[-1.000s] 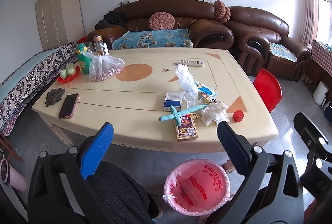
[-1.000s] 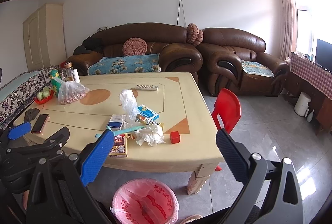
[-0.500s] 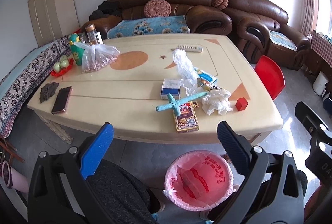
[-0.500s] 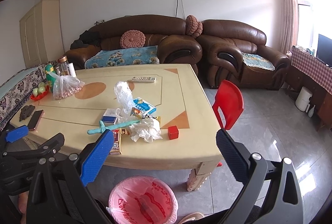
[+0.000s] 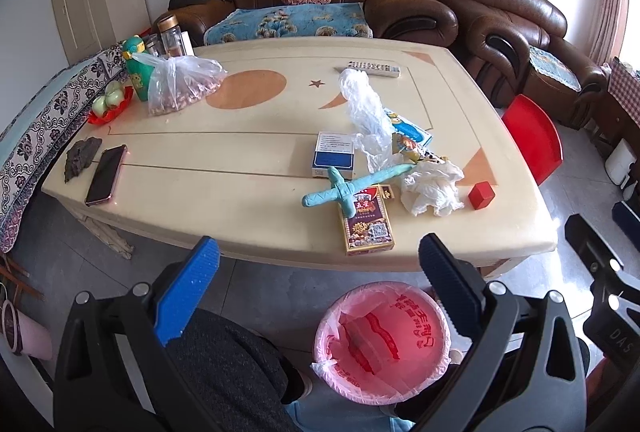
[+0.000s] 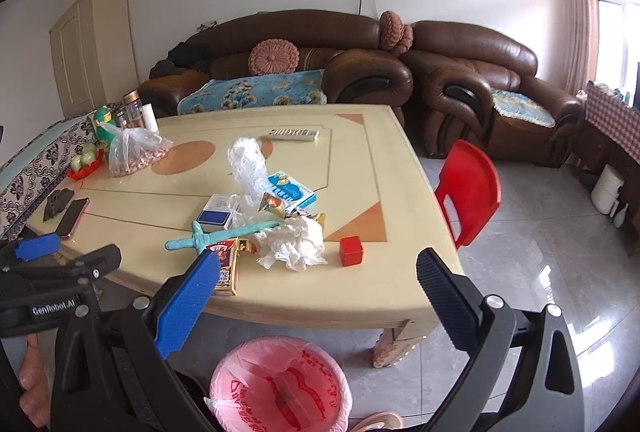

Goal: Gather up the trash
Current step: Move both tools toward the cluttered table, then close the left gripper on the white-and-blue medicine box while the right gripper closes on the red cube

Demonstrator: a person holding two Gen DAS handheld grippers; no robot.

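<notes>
Cream table (image 5: 248,191) with clutter ahead of both spread, empty grippers (image 5: 318,274) (image 6: 318,278), pink bin (image 5: 382,342) below, brown sofa (image 6: 304,67) beyond.

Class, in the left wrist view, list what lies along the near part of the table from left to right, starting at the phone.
phone → teal toy sword → crumpled white tissue → red cube
</notes>
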